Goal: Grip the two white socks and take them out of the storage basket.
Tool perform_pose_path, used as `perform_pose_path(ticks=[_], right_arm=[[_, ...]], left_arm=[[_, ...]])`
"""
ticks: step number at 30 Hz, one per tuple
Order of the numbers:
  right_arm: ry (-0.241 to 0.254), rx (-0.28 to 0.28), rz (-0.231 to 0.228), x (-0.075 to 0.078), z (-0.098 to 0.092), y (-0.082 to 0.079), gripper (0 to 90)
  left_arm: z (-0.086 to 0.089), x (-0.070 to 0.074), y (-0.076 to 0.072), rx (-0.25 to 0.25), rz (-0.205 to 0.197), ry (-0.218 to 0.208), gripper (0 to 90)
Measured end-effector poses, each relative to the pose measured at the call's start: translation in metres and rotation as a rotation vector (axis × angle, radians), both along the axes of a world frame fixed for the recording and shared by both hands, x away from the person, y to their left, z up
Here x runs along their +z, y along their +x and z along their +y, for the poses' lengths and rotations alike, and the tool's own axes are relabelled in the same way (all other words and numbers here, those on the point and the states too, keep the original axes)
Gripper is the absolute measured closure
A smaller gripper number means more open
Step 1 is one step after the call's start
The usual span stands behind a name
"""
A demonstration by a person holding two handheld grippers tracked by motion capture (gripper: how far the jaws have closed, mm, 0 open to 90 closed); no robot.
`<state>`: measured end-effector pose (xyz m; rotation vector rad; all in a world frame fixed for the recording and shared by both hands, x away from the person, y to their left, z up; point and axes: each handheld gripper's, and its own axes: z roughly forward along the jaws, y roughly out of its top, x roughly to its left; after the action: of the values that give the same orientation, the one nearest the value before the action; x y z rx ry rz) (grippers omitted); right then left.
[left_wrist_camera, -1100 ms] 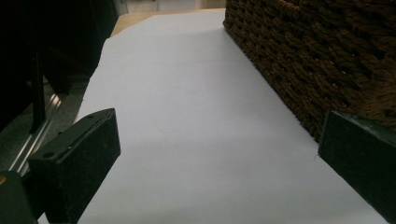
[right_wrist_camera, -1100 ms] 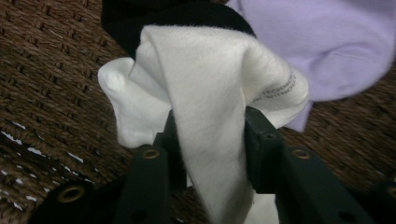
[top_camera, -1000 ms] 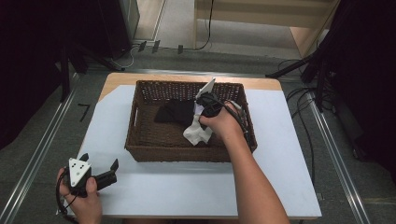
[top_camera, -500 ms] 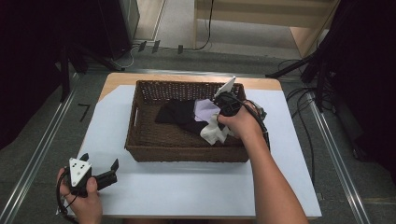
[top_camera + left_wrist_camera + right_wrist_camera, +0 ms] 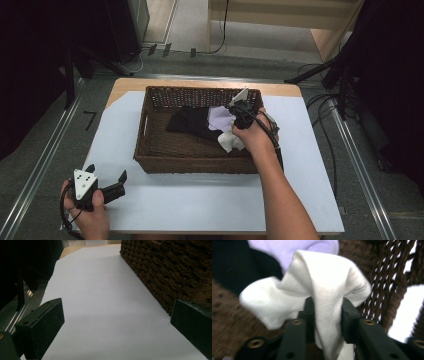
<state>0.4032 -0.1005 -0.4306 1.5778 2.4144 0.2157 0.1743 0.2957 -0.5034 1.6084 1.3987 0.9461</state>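
Note:
A brown wicker basket (image 5: 200, 165) stands on the white table sheet, and its weave (image 5: 170, 267) rises at the right of the left gripper view. Inside it lie a black cloth (image 5: 192, 122) (image 5: 237, 262) and a lilac cloth (image 5: 219, 117) (image 5: 294, 247). My right gripper (image 5: 234, 136) (image 5: 325, 307) reaches down into the basket's right end, shut on a white cloth (image 5: 231, 144) (image 5: 322, 290) that drapes over both jaws. Its jaws have just been opening a little, with the cloth still pinched between them. My left gripper (image 5: 106, 172) (image 5: 117, 315) rests open on the sheet near the front left corner, with nothing between its jaws.
The white sheet (image 5: 200, 200) covers the table in front of and beside the basket. The basket's right wall (image 5: 392, 285) stands close to the right jaws. Metal rails (image 5: 40, 165) run along both sides of the table, and cables (image 5: 325, 120) trail at the right.
My right hand has carried the white cloth rightward inside the basket, towards its right wall, which uncovered the lilac cloth. The left hand has kept still.

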Motion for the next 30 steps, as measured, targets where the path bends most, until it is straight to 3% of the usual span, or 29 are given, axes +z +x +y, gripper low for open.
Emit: perform_pose_path(ticks=[1,3,4,5,8,11,13,15,19,24,27,30], right_arm=[[0.053,-0.01,0.014,-0.003,0.0,0.002,56.4],[0.151,-0.02,0.095,-0.008,-0.002,0.004,42.7],[0.173,-0.019,0.127,-0.011,-0.001,0.005,37.0],[0.178,-0.013,0.145,-0.012,0.0,0.005,31.2],[0.151,0.026,0.137,-0.012,0.006,0.003,16.2],[0.141,0.057,0.173,-0.016,0.013,0.0,7.6],[0.077,0.077,0.2,-0.022,0.02,-0.002,2.4],[0.04,0.084,0.203,-0.026,0.023,-0.002,0.4],[0.051,0.071,0.227,-0.032,0.022,0.003,0.0],[-0.059,0.083,0.258,-0.05,0.028,0.004,0.0],[-0.055,0.087,0.254,-0.052,0.029,0.005,0.0],[-0.017,0.065,0.265,-0.053,0.025,0.007,3.9]], left_arm=[[0.0,0.0,0.0,-0.001,0.001,0.001,0.0],[0.0,0.0,0.0,-0.002,0.002,0.002,0.0],[0.0,0.0,0.0,-0.001,0.004,0.004,0.0],[0.0,0.0,0.0,-0.002,0.005,0.005,0.0],[-0.001,0.0,0.001,-0.001,0.005,0.006,0.0],[-0.001,0.0,0.0,0.0,0.009,0.007,0.0],[-0.001,0.0,0.0,0.0,0.005,0.008,0.0],[0.0,0.0,0.0,-0.003,0.005,0.007,0.0],[-0.001,0.0,0.0,-0.003,0.008,0.007,0.0],[-0.001,0.0,0.001,-0.002,0.006,0.004,0.0],[-0.001,0.0,0.001,-0.003,0.007,0.004,0.0],[0.0,0.0,0.001,-0.004,0.006,0.002,0.0]])
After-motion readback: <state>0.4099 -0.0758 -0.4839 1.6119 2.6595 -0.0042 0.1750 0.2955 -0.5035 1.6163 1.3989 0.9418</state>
